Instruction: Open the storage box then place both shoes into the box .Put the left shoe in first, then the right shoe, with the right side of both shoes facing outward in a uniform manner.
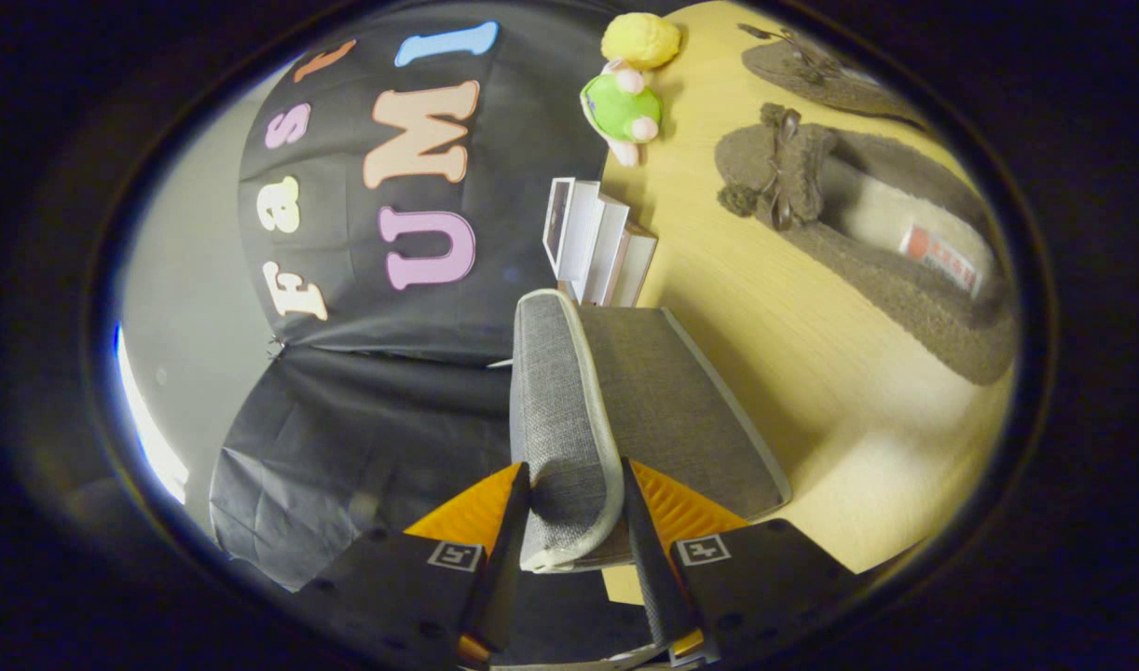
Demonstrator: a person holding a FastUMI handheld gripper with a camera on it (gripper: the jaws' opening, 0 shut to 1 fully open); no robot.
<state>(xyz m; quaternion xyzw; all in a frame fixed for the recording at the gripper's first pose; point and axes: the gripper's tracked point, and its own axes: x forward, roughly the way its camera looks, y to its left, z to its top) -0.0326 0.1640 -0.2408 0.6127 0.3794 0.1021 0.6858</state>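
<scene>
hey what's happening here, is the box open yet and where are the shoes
The handheld gripper is shut on the grey fabric lid of the grey fabric storage box, both fingers pressing its edge and the lid lifted partway. Both brown fuzzy slippers with bows, the nearer slipper and the farther slipper, lie on the light wooden table beyond the box, not yet packed. A green and yellow plush toy and white books sit by the wall.

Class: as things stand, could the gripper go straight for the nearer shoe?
Probably not. The gripper is shut on the box lid, so it would have to let go first. The shoe lies beyond on the table.
</scene>
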